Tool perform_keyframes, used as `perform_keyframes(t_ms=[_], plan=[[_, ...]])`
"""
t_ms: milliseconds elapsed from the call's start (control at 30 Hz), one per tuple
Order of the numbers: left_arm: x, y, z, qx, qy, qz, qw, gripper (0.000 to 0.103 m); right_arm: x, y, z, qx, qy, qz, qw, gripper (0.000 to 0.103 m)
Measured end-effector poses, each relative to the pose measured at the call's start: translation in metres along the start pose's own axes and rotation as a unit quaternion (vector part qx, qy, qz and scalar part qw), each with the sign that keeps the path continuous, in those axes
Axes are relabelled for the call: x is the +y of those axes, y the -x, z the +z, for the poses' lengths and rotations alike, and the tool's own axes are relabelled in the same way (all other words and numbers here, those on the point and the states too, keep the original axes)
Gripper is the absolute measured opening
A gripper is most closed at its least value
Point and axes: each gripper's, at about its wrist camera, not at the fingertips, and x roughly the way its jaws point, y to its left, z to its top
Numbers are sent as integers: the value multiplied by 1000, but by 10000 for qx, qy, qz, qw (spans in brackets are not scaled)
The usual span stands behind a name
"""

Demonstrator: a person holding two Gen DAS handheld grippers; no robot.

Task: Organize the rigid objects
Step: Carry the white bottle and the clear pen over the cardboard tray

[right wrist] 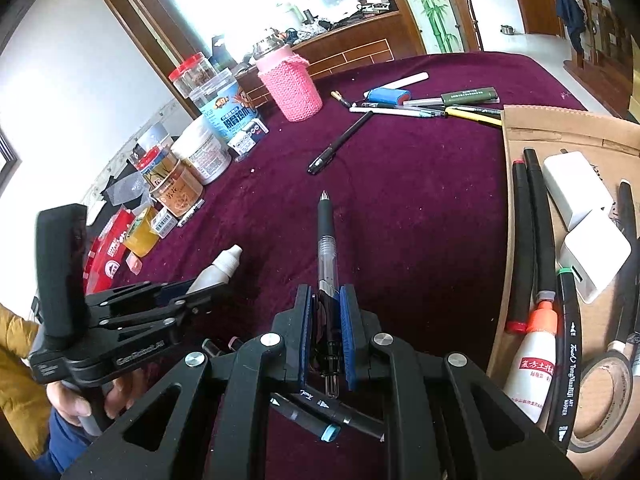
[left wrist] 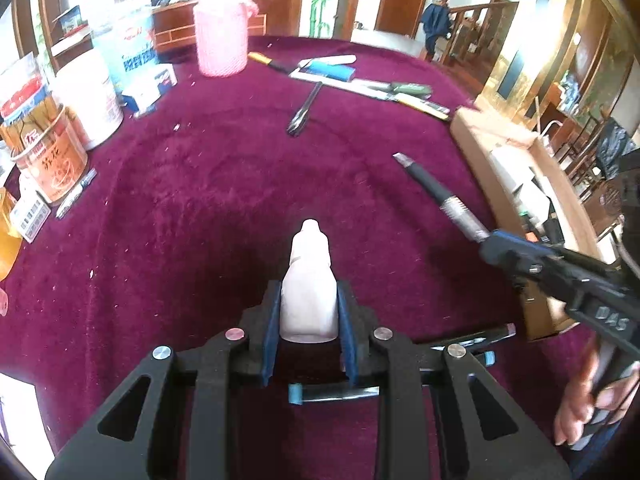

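My left gripper [left wrist: 308, 316] is shut on a small white bottle [left wrist: 308, 280], held above the purple tablecloth [left wrist: 200, 208]; the bottle also shows in the right wrist view [right wrist: 218, 268]. My right gripper [right wrist: 326, 320] is shut on a black pen [right wrist: 327, 248], its tip pointing forward; the pen also shows in the left wrist view [left wrist: 436, 192]. A cardboard box [right wrist: 516, 128] at the right holds markers [right wrist: 536, 236], white chargers [right wrist: 580, 208], a glue bottle [right wrist: 532, 360] and a tape roll [right wrist: 604, 400].
Loose pens and a blue eraser [right wrist: 390, 96] lie at the table's far side, one black pen [right wrist: 340, 142] nearer. A pink knitted cup [right wrist: 290, 84] and several jars and cans [right wrist: 200, 152] line the left edge. Markers [right wrist: 324, 412] lie under my right gripper.
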Motion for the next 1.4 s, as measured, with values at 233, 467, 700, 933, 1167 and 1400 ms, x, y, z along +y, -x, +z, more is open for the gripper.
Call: perform_keyframes(t_ms=[233,467,700,933,1167,1400], plan=[[-40,21,14,-183,-130,-523,9984,23,-21,32,10,-443,-346,69,9984,12],[-94,23,32,-182,-289,-941,9950,23,-62,73,21,-919,-923,-343,9909,12],[-156,12,46,43,-280,-1674,9855,24,-125,105,25,-1163,-1698,-939,9741,12],[-219,-13,40,339,-537,-2035,9770,24,-178,132,19,-1205,-2185,-1602,9550,13],[-245,-36,38,575,-655,-1927,9774,24,-189,131,17,-1017,-2240,-1799,9524,13],[-241,-47,32,654,-613,-1801,9795,24,-194,122,13,-810,-2251,-1993,9503,13]])
